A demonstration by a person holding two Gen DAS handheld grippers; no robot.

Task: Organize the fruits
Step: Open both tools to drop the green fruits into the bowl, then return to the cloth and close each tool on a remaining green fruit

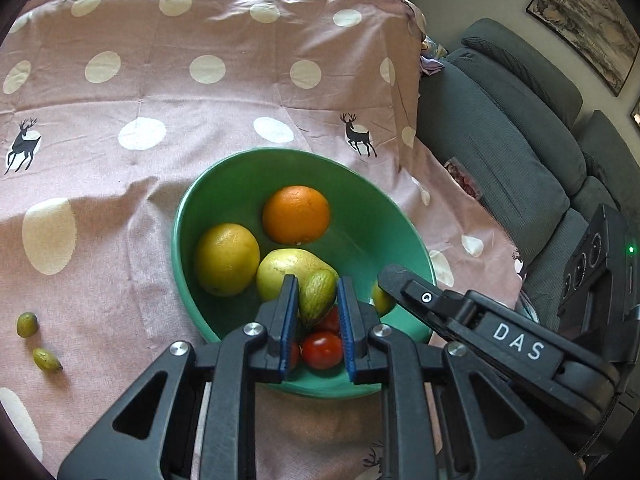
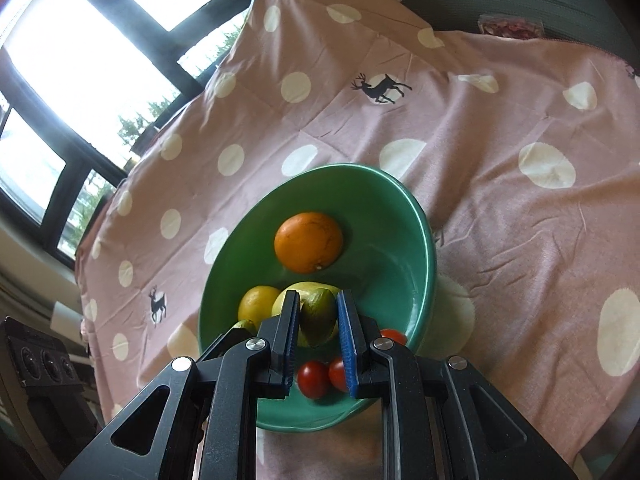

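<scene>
- Left gripper: the blue pads are drawn close together and clamp a small green oval fruit between them. The fruit hangs over the near part of the green bowl.
- Right gripper: the jaws are likewise narrowed onto a second small green fruit, which is pinched between the blue pads above the same bowl.
- In the left wrist view, the right gripper enters from the right edge, and a yellow-green fruit shows at its tip, just inside the bowl rim.
- Bowl contents: an orange lies at the far side, a yellow citrus at the left, and a pale yellow pear between them, touching the citrus.
- Red cherry tomatoes sit at the near wall of the bowl, directly below the held fruit.
- Loose items: two small green fruits lie on the cloth well to the left of the bowl, near each other but apart.
- Support surface: a pink tablecloth with white dots and deer prints covers the table under the bowl.
- Surroundings: a grey sofa stands beside the table, and a window lies beyond its far edge.
</scene>
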